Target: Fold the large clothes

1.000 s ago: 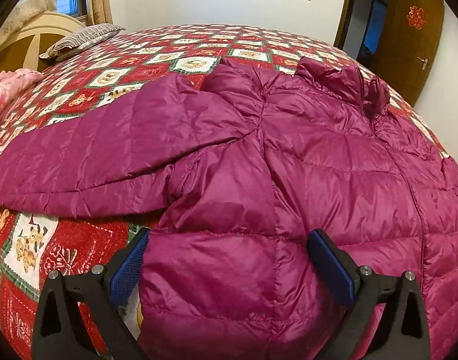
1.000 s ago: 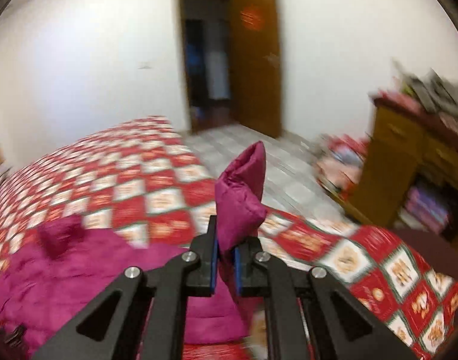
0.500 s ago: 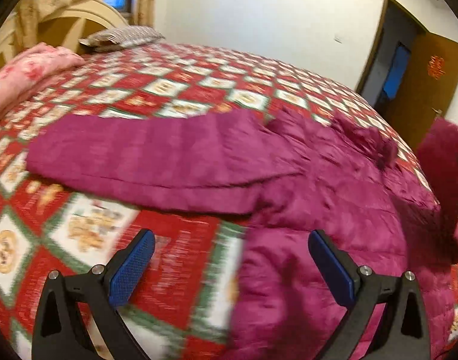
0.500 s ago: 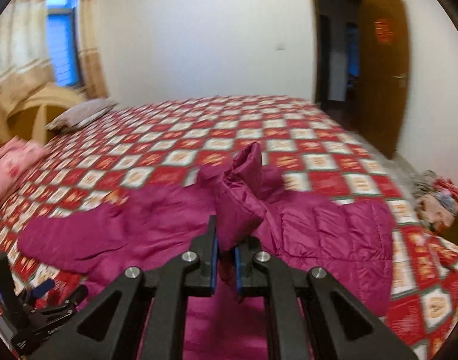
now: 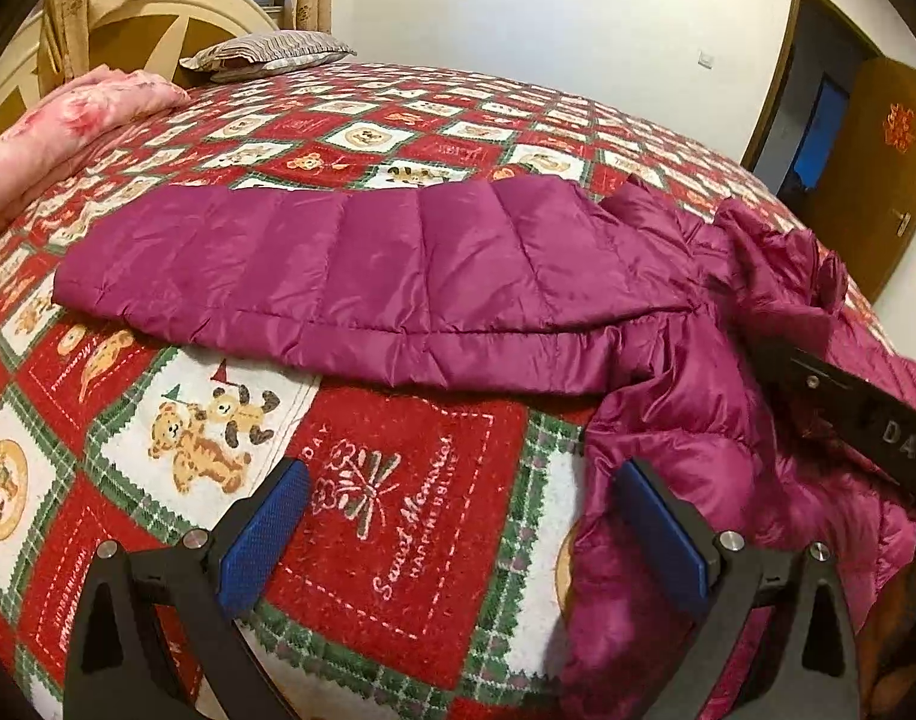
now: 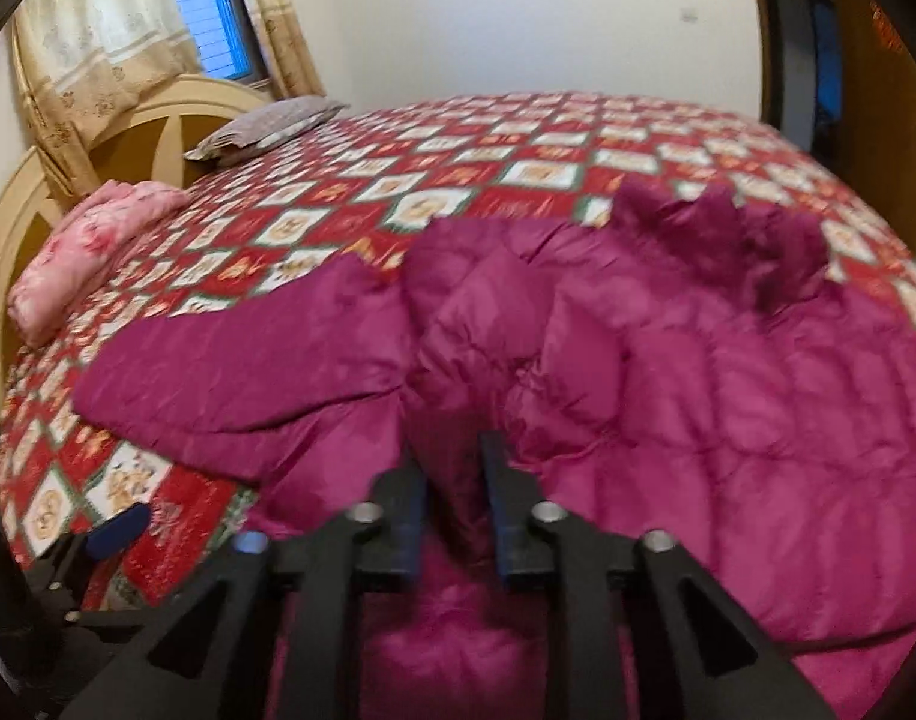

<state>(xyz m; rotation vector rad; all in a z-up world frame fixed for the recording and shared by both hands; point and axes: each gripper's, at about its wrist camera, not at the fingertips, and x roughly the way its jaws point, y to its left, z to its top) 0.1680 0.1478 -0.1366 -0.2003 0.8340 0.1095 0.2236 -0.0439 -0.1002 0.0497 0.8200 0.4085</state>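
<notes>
Jacket: magenta quilted down jacket (image 5: 686, 420) lies spread on the bed's quilt (image 5: 398, 516), body toward the door side, hem reaching the near bed edge.
Sleeve: one long sleeve (image 5: 350, 282) stretched flat across the quilt, running out from the jacket body toward the headboard side.
Collar: bunched in a ruffled lump (image 6: 734, 234) at the far end of the jacket.
My left fingers: left gripper (image 5: 458, 540) spread wide and released, gripping nothing; bare quilt between the blue pads, the right-hand pad (image 5: 662, 528) just beside the jacket's hem edge.
My right fingers: right gripper (image 6: 452, 516) has just been opening; the fingers stand partly apart over the jacket with a dark fold of fabric between them. The view is blurred, and the pads look clear of the cloth.
In the way: my right tool's black body (image 5: 866, 420) crosses the jacket in the left wrist view, covering part of it.
Around the jacket: folded pink blanket (image 5: 74, 126) well apart, near the headboard (image 6: 158, 132); striped pillow (image 5: 266, 54) further back beside it; curtained window (image 6: 212, 6) behind the headboard; brown door (image 5: 878, 174) standing open past the collar end.
</notes>
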